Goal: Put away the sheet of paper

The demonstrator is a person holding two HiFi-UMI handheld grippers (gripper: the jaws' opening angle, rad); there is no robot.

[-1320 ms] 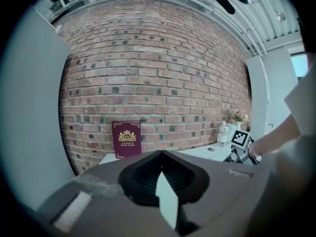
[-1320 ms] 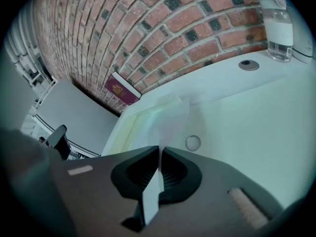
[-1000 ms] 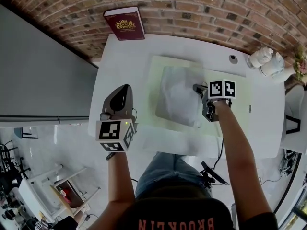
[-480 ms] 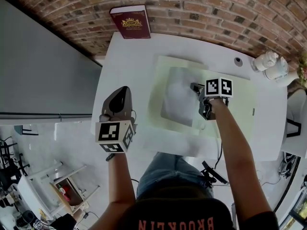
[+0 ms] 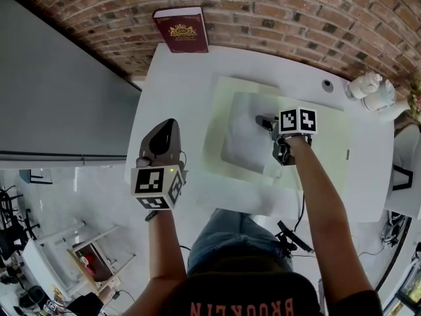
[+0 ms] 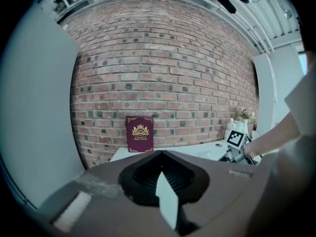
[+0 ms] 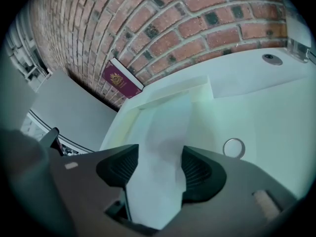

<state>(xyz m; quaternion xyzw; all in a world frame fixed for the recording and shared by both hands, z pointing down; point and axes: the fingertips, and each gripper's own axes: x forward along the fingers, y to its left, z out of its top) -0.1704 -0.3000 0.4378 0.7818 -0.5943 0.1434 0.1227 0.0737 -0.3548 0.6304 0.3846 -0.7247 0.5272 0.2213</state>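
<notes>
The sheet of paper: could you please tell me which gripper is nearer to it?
Right. The right gripper is over the sheet of paper, jaws opening with it between them; the left gripper hovers beyond the mat's left edge.

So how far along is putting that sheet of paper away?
Done: the sheet lies flat on the pale green folder. In hand: the right gripper is opening its jaws, the sheet's edge between them. Left: drawing that gripper clear, perhaps closing the folder. The left gripper, shut on a white slip, hangs aside.
</notes>
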